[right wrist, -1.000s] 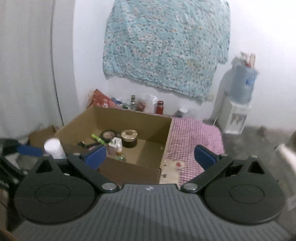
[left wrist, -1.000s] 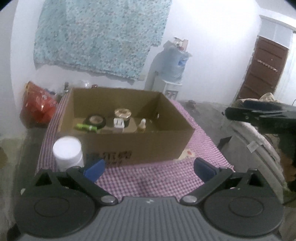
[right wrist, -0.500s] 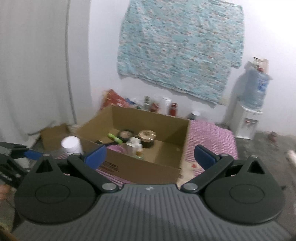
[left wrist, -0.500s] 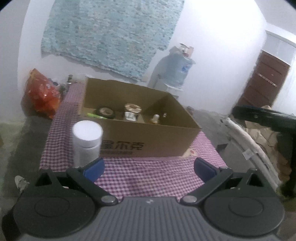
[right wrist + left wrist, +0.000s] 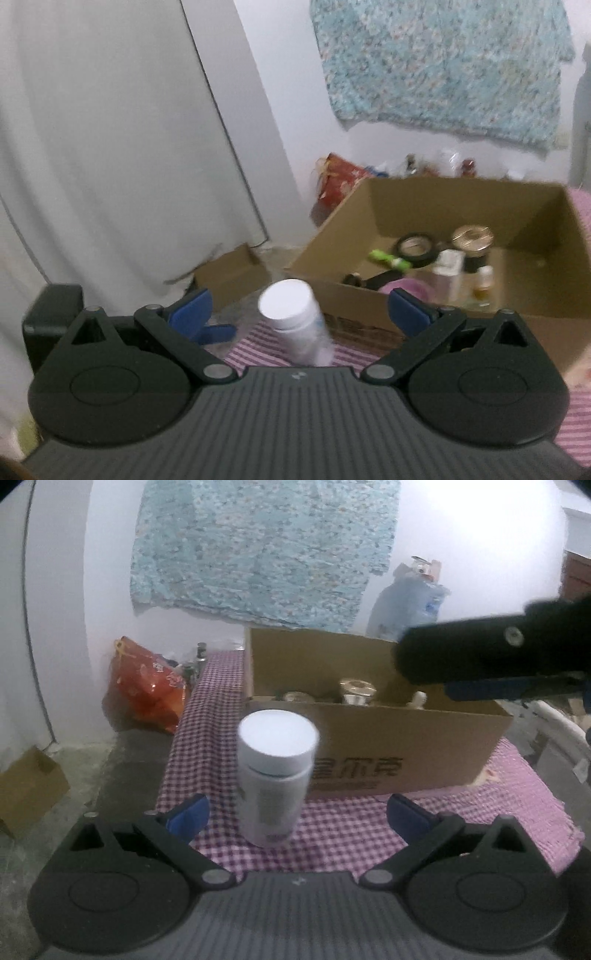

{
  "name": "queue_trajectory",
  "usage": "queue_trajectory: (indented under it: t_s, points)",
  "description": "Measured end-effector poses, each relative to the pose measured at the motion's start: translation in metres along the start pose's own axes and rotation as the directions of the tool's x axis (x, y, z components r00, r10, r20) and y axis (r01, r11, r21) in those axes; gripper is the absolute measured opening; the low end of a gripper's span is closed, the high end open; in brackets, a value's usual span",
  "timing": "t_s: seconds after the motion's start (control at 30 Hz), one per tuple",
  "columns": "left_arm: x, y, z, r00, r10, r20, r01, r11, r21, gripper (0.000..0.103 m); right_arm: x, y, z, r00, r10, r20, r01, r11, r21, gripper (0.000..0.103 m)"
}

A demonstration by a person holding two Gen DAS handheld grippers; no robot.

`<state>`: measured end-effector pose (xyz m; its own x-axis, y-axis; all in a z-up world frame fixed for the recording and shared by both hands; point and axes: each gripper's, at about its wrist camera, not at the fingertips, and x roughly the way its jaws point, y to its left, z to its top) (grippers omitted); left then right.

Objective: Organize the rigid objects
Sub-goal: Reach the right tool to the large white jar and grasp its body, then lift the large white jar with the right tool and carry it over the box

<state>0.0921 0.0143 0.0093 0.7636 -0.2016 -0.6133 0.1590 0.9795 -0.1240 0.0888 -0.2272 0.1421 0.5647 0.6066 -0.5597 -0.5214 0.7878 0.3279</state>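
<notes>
White walls close the room behind my work, with a pale blue patterned cloth hanging above the cardboard box, which I take as my landmark. That box sits open-topped on a table under a purple checked cloth. Behind the box stands a blue water jug, and off the box's far left corner slumps a red bag. On the floor, well left of the box, lies a small cardboard piece.

Just in front of the box's near left corner stands the white bottle, upright on the checked cloth, its round white cap towards me. My left claw is spread wide, its blue pads on either side of the bottle without touching it; the bottle is nearer the left pad.

My right claw also gapes wide. From its own camera the same white bottle shows blurred between its fingers, before the box's near wall. From my left camera that right claw reaches in over the box's right side.

Inside the box I see a roll of black tape, a green marker beside it, a gold-lidded jar, a small white carton, a little dropper bottle and something pink against the near wall.
</notes>
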Motion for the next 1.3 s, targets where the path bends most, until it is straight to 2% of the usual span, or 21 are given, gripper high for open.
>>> queue_trajectory:
  t_s: [0.23,0.33,0.53,0.57,0.6,0.63,0.7,0.8,1.0,1.3]
  points:
    - [0.019,0.015,0.005,1.000,0.012,0.023,-0.011,0.999,-0.031,0.099,0.060,0.003,0.002,0.997,0.040,-0.069,-0.035,0.997,0.067,0.097]
    - [0.027,0.019,0.006,1.000,-0.001,0.008,0.002,0.999,-0.039,0.092,0.078,-0.002,0.000,0.995,0.044,-0.094,-0.035,0.995,0.094,0.091]
    - [0.037,0.021,0.006,1.000,-0.021,-0.018,0.021,0.999,-0.046,0.064,0.103,-0.007,-0.002,0.990,0.065,-0.125,-0.045,0.987,0.153,0.074]
    - [0.037,0.020,0.006,1.000,-0.019,-0.020,0.018,0.999,-0.048,0.058,0.106,-0.009,-0.003,0.989,0.071,-0.129,-0.049,0.985,0.165,0.068]
    - [0.038,0.019,0.007,1.000,-0.016,-0.022,0.015,0.999,-0.051,0.057,0.108,-0.010,-0.004,0.988,0.079,-0.134,-0.054,0.982,0.179,0.060]
    - [0.038,0.019,0.007,1.000,-0.009,-0.022,0.008,0.999,-0.052,0.057,0.109,-0.012,-0.004,0.987,0.085,-0.138,-0.057,0.980,0.192,0.058]
    - [0.036,0.017,0.007,1.000,-0.006,-0.020,0.004,0.998,-0.058,0.056,0.108,-0.014,-0.005,0.988,0.075,-0.136,-0.046,0.979,0.200,0.047]
    - [0.035,0.015,0.007,1.000,-0.015,-0.022,0.013,0.998,-0.063,0.055,0.101,-0.023,-0.005,0.987,0.087,-0.134,-0.055,0.973,0.225,0.041]
    - [0.026,-0.006,0.005,0.998,-0.048,-0.035,0.046,0.998,-0.039,0.054,0.080,-0.033,-0.011,0.989,0.086,-0.122,-0.051,0.963,0.265,0.040]
    - [0.015,-0.047,0.000,0.986,-0.149,-0.071,0.149,0.989,0.002,0.054,0.029,-0.056,-0.029,0.995,0.039,-0.097,-0.005,0.945,0.327,0.041]
